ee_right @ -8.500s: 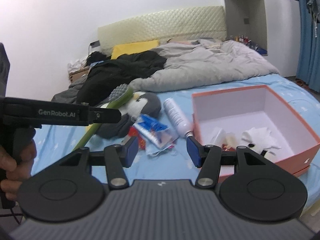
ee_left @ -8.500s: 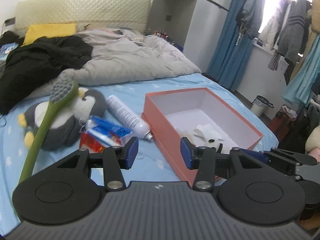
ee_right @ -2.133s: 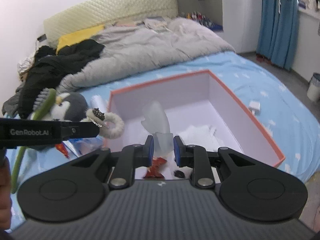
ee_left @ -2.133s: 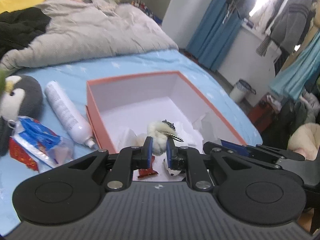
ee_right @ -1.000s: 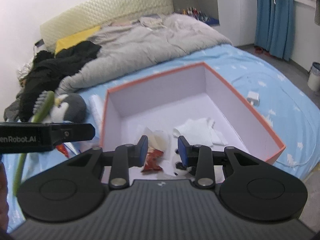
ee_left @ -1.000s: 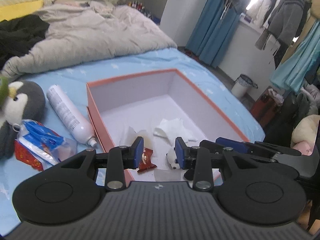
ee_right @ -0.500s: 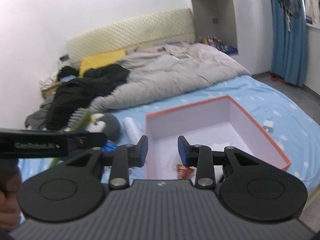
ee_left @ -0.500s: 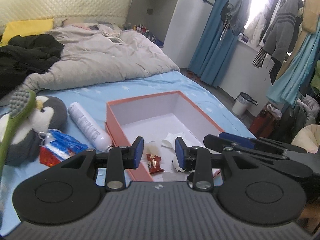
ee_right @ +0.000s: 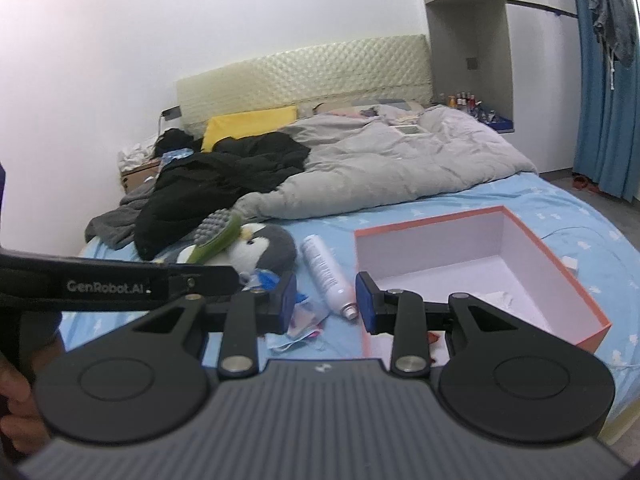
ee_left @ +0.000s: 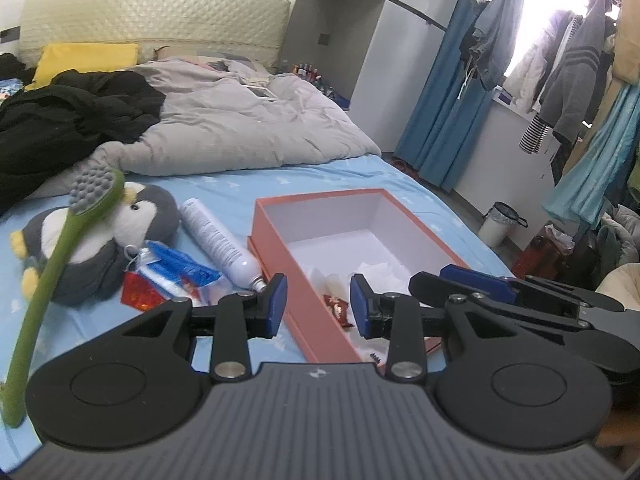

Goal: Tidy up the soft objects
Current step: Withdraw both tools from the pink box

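Both claws hang released above the bed (ee_left: 332, 176), nothing between their blue pads. The left claw (ee_left: 316, 306) is over the near long wall of the orange box (ee_left: 304, 280), which sits open on the blue sheet near the bed's foot edge; the right claw (ee_right: 326, 302) is just beside the box (ee_right: 596, 320), with a white spray bottle (ee_right: 326, 276) seen through its gap. Inside the box lie white tissue (ee_left: 378, 270) and a small red wrapper (ee_left: 338, 308). Toward the bed's left side the penguin plush (ee_left: 120, 236) lies on the sheet, a green long-handled brush (ee_left: 60, 256) leaning across it, with a blue-and-red packet (ee_left: 172, 276) touching its front. A grey duvet (ee_left: 240, 132) and black clothes (ee_left: 68, 120) are heaped toward the headboard.
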`<state>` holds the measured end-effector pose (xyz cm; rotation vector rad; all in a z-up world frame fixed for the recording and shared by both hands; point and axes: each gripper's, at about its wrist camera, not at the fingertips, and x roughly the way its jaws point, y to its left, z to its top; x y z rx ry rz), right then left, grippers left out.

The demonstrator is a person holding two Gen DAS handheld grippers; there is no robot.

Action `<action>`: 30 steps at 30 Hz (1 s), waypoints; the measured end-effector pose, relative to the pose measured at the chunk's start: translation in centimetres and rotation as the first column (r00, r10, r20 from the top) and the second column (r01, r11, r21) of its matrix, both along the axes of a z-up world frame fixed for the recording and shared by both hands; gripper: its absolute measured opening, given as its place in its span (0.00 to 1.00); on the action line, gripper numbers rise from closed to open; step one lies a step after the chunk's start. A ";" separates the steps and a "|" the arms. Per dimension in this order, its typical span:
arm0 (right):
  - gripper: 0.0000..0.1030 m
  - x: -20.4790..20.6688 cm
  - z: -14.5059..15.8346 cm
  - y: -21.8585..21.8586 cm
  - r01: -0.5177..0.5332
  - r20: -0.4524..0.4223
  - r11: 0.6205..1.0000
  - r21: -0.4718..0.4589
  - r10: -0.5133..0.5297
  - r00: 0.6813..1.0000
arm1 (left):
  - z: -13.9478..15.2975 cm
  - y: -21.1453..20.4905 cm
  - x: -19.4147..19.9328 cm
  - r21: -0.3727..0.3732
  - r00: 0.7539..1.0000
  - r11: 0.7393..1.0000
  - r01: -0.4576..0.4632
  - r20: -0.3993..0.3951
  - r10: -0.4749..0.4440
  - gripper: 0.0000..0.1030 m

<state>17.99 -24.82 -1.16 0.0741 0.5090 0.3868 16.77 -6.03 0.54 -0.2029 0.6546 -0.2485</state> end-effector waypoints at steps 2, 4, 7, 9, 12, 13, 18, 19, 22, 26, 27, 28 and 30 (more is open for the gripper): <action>0.35 -0.5 -0.2 0.5 -0.009 -0.004 1.000 0.005 0.009 1.000 | -0.2 0.6 -0.7 0.008 1.000 1.000 -0.012 -0.002 0.012 0.39; 0.35 -0.8 -0.4 1.0 -0.016 -0.007 1.000 0.008 0.016 1.000 | -0.5 1.3 -1.4 0.007 1.000 1.000 -0.025 -0.006 0.025 0.39; 0.35 -1.4 -1.0 1.8 -0.033 -0.019 0.999 0.003 0.033 0.999 | -1.1 2.4 -2.4 0.005 0.999 0.999 -0.043 -0.015 0.043 0.39; 0.35 -1.7 -1.4 2.4 -0.046 -0.022 0.999 -0.004 0.046 0.999 | -1.6 3.1 -3.1 0.000 0.998 0.998 -0.059 -0.024 0.059 0.39; 0.35 -2.3 -2.1 2.9 -0.061 -0.034 0.998 -0.003 0.060 0.998 | -2.3 3.7 -3.8 -0.001 0.997 0.997 -0.072 -0.034 0.072 0.39; 0.35 -2.4 -2.3 3.2 -0.067 -0.038 0.998 -0.006 0.067 0.997 | -2.6 3.8 -4.1 -0.001 0.997 0.997 -0.073 -0.037 0.073 0.39; 0.35 -3.1 -3.3 4.0 -0.070 -0.051 0.997 -0.017 0.069 0.996 | -4.0 4.6 -4.6 -0.009 0.994 0.996 -0.092 -0.064 0.091 0.39; 0.35 -3.2 -3.5 4.1 -0.076 -0.054 0.997 -0.014 0.075 0.996 | -4.1 4.8 -4.7 -0.011 0.994 0.996 -0.091 -0.065 0.090 0.39; 0.35 -3.5 -4.2 4.6 -0.086 -0.070 0.996 -0.017 0.085 0.994 | -4.8 5.0 -5.2 -0.004 0.993 0.995 -0.095 -0.077 0.094 0.39; 0.35 -3.7 -5.1 5.4 -0.101 -0.097 0.995 -0.022 0.098 0.990 | -6.1 5.9 -5.7 -0.022 0.988 0.993 -0.114 -0.107 0.111 0.39; 0.35 -3.6 -5.3 5.5 -0.105 -0.104 0.994 -0.021 0.102 0.989 | -6.3 6.2 -5.9 -0.025 0.986 0.992 -0.122 -0.114 0.119 0.41; 0.35 -3.5 -5.5 5.8 -0.107 -0.110 0.994 -0.022 0.104 0.988 | -6.7 6.5 -5.9 -0.029 0.984 0.991 -0.133 -0.123 0.129 0.42; 0.35 -3.3 -5.8 6.1 -0.110 -0.119 0.994 -0.023 0.106 0.987 | -7.3 7.3 -5.9 -0.036 0.980 0.988 -0.149 -0.141 0.142 0.44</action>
